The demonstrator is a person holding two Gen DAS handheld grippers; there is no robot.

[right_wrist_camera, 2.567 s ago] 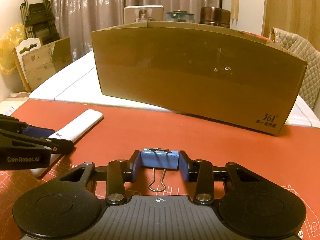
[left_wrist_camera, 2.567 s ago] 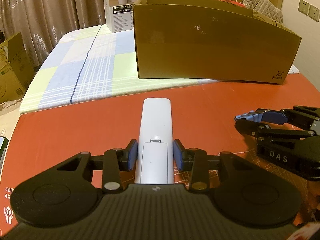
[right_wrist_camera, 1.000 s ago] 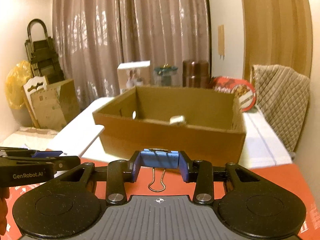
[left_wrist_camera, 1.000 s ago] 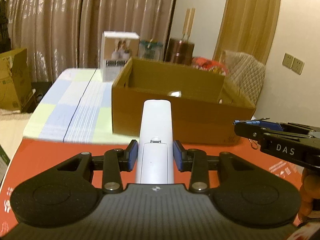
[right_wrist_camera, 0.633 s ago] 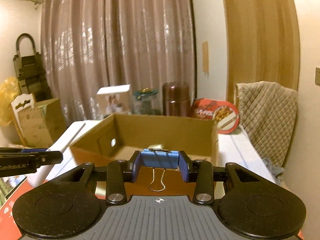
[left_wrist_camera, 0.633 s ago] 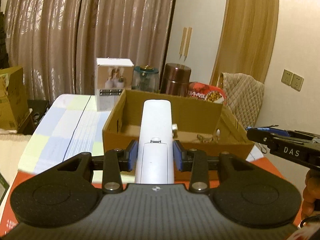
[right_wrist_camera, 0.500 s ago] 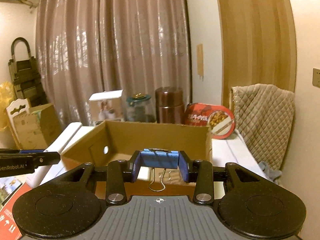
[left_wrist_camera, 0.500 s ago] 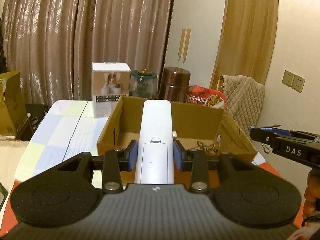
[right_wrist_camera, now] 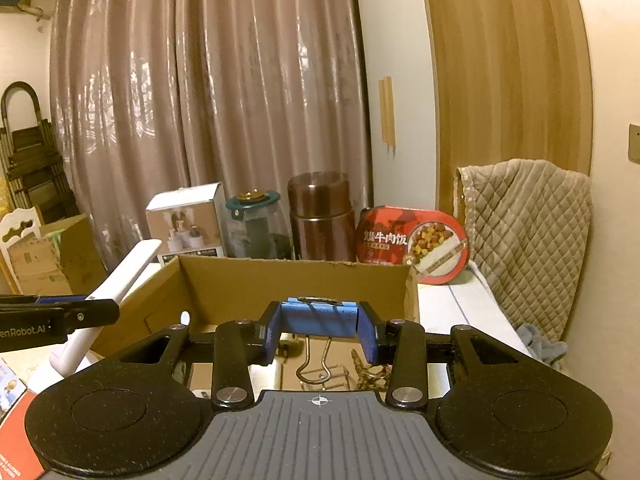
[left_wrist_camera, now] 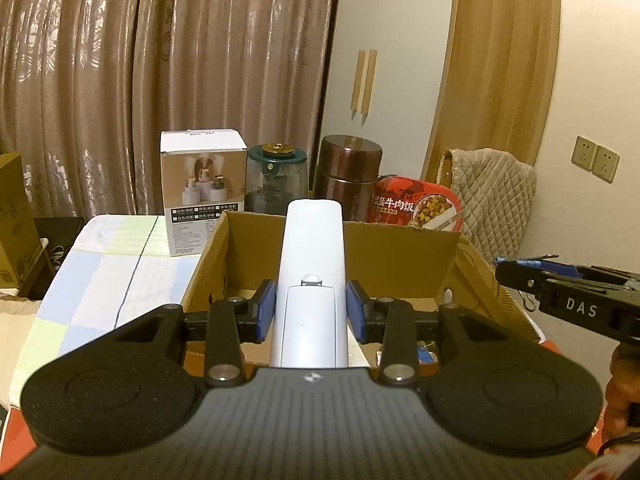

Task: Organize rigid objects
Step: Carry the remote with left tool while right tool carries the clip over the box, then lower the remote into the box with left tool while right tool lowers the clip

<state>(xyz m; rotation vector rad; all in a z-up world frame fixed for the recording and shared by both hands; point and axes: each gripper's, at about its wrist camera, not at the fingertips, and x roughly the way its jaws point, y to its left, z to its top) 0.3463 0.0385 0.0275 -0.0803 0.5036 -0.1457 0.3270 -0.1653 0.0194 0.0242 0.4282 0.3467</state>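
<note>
A long white remote control [left_wrist_camera: 312, 280] sticks forward out of my left gripper [left_wrist_camera: 311, 312], whose blue pads are shut on its sides; it hangs over the open cardboard box [left_wrist_camera: 400, 252]. My right gripper [right_wrist_camera: 319, 330] is shut on a blue binder clip [right_wrist_camera: 318, 318], its wire handles dangling above the same box [right_wrist_camera: 296, 280]. Each gripper shows in the other's view: the right gripper [left_wrist_camera: 516, 274] at the right edge, the left gripper [right_wrist_camera: 100, 312] with the remote [right_wrist_camera: 116, 280] at the left edge. Small metal items [right_wrist_camera: 366, 368] lie on the box floor.
Behind the box stand a white product carton [left_wrist_camera: 202, 196], a glass jar with a green lid [left_wrist_camera: 276, 180], a brown canister [left_wrist_camera: 348, 180] and a red meal pack [left_wrist_camera: 418, 208]. A quilted cover [right_wrist_camera: 528, 248] drapes a chair at right. A checked cloth [left_wrist_camera: 108, 280] covers the table left of the box.
Both grippers have risen and moved forward with their loads, from in front of the box's near wall to over its open top. The box interior now shows below the fingers.
</note>
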